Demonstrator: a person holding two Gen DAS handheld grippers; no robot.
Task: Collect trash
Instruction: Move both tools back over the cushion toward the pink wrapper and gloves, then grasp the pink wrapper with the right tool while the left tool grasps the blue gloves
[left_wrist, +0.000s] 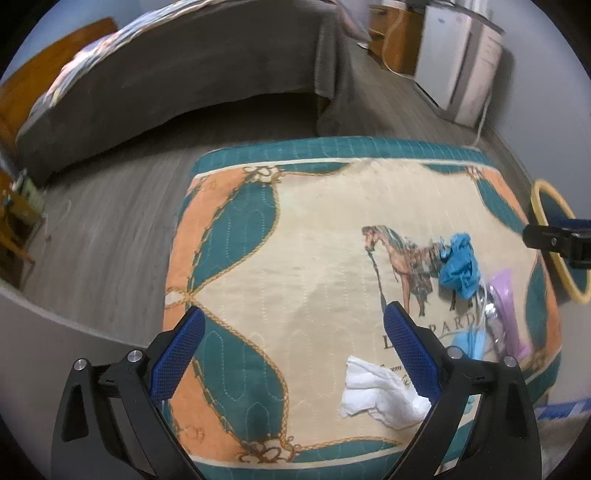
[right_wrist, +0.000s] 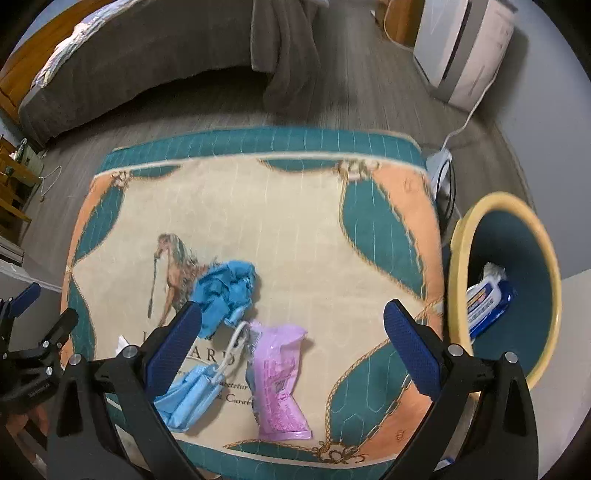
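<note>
Right wrist: pink wrapper (right_wrist: 279, 380) between hand-held gripper (right_wrist: 293, 343) fingers.

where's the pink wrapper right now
In the right wrist view, the pink wrapper lies on the quilted mat, near its front edge, just right of the blue face mask.

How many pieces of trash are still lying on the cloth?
4: crumpled blue glove by the horse print, blue face mask nearer, pink wrapper beside the mask, white tissue at the left gripper.
</note>
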